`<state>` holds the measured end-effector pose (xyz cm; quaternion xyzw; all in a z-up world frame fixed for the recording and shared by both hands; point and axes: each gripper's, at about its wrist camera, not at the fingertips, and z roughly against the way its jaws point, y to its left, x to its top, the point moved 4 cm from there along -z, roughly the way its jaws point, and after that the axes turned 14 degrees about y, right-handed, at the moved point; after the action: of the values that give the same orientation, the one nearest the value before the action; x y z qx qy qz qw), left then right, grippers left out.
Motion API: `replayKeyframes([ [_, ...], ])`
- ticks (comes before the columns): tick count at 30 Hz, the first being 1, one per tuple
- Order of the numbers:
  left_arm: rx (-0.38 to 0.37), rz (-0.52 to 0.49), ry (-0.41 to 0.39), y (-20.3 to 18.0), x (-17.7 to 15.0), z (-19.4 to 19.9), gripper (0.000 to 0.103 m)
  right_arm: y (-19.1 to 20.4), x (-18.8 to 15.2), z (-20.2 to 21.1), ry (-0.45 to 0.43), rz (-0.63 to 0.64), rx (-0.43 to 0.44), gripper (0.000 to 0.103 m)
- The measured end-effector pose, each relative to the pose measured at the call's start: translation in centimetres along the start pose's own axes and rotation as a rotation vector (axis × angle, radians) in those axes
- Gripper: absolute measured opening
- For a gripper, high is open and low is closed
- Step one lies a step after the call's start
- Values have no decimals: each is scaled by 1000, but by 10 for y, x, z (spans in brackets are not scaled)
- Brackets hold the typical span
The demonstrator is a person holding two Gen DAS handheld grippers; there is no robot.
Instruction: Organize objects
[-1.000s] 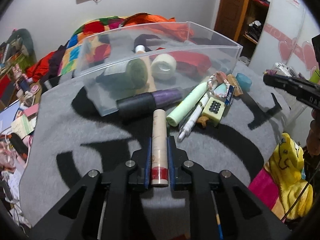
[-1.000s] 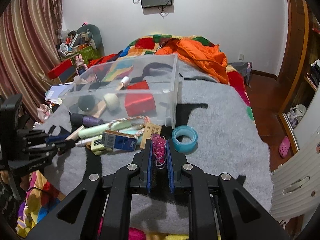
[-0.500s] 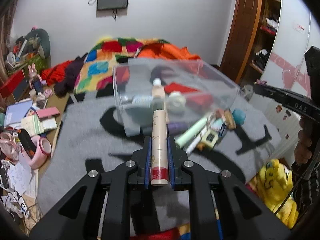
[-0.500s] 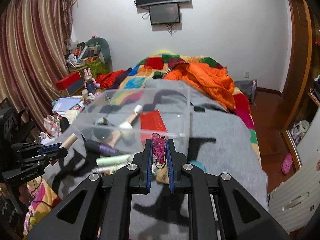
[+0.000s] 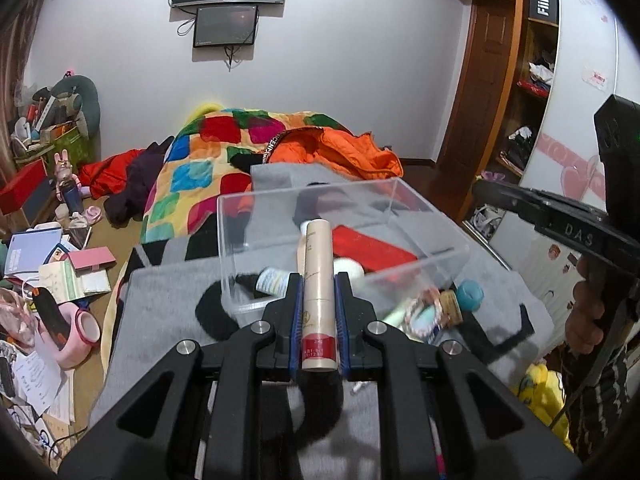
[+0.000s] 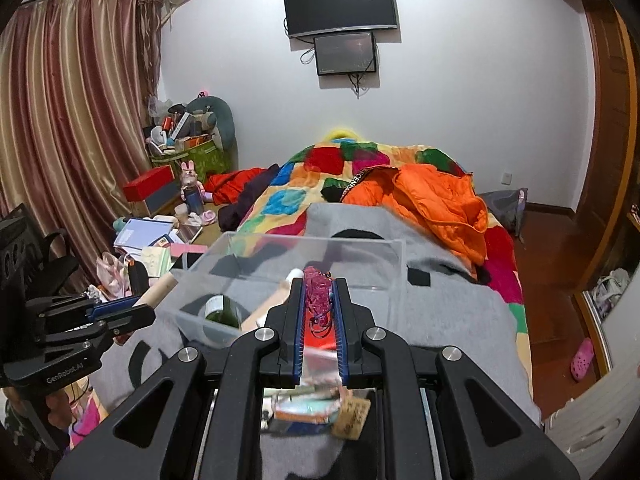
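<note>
Left gripper (image 5: 318,300) gripping beige tube (image 5: 318,288), clear bin (image 5: 424,210) (right pinches pink trinket (image 6: 318,300))

Left gripper (image 5: 318,312) clamps beige tube (image 5: 317,288) above clear bin (image 5: 280,200).

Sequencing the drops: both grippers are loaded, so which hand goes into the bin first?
Probably left. Its gripper holds the tube with the tip already past the bin wall. Right gripper, holding the pink clip, looks nearer the rim.

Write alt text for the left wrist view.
The left claw grips a beige tube with a red label band, held in front of a clear plastic bin on a grey blanket. The right claw reaches in from the right; small items lie beside the bin.
</note>
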<state>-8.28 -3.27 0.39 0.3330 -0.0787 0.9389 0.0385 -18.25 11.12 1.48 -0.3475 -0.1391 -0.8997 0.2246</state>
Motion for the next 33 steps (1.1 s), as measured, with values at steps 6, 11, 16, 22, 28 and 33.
replayKeyframes([
  [6,5,22,9,6,19,-19,14,-3,4,-23,42,-17,5,12],
  [11,1,29,35,8,29,-40,14,-8,4,-50,109,-41,14,12],
  [16,-3,25,64,5,35,-61,14,-6,-1,-73,163,-41,9,12],
  [22,-7,30,104,5,39,-82,14,-3,-4,-91,211,-36,-1,12],
  [28,-24,41,131,2,39,-96,14,1,-5,-98,232,-19,-11,12],
  [33,-30,31,147,-3,37,-103,14,6,-5,-108,256,-10,-7,12],
])
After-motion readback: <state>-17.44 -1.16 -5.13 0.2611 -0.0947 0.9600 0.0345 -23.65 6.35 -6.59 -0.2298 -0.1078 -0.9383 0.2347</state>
